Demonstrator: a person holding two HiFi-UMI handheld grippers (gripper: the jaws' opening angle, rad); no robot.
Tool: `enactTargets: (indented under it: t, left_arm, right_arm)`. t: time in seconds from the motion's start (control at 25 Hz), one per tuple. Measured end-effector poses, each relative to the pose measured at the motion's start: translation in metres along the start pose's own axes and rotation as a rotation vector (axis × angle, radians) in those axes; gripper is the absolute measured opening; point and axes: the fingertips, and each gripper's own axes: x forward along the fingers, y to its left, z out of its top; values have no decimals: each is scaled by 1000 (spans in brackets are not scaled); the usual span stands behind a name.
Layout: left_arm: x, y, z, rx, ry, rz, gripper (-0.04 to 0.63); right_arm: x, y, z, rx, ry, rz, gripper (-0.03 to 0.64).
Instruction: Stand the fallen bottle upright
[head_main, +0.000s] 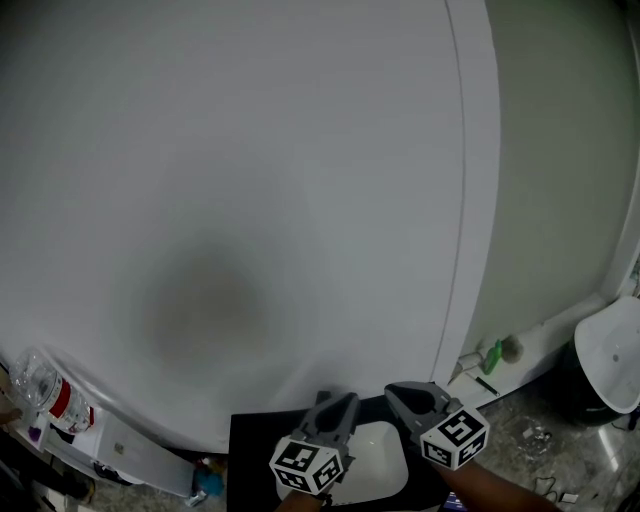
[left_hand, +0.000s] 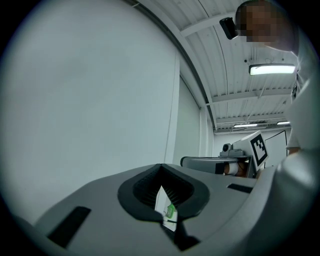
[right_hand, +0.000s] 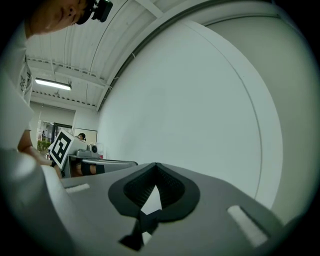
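Both tools are up and level, side by side, noses at the pale wall (head_main: 250, 200). The left hand-held gripper (head_main: 347, 400) has its jaws pressed together with nothing between them, and its own view confirms it (left_hand: 170, 226). It's the same for the right hand-held gripper (head_main: 397, 392), pinched closed and empty (right_hand: 145, 220). The clear bottle (head_main: 45, 392) with the red label sits well off to the left of the left hand-held gripper, near neither tool. I can't tell whether it is standing or lying.
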Motion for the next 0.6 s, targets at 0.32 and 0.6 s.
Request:
enactTargets:
  t: [0.32,0.6]
  left_arm:
    - [10,0,4,4,-5,-1,6]
    - [13,2,9,0,-13,-8,6]
  right_arm:
    - [6,-3,0,14,3,2,0]
    - [8,-7,1,25,4,-1,0]
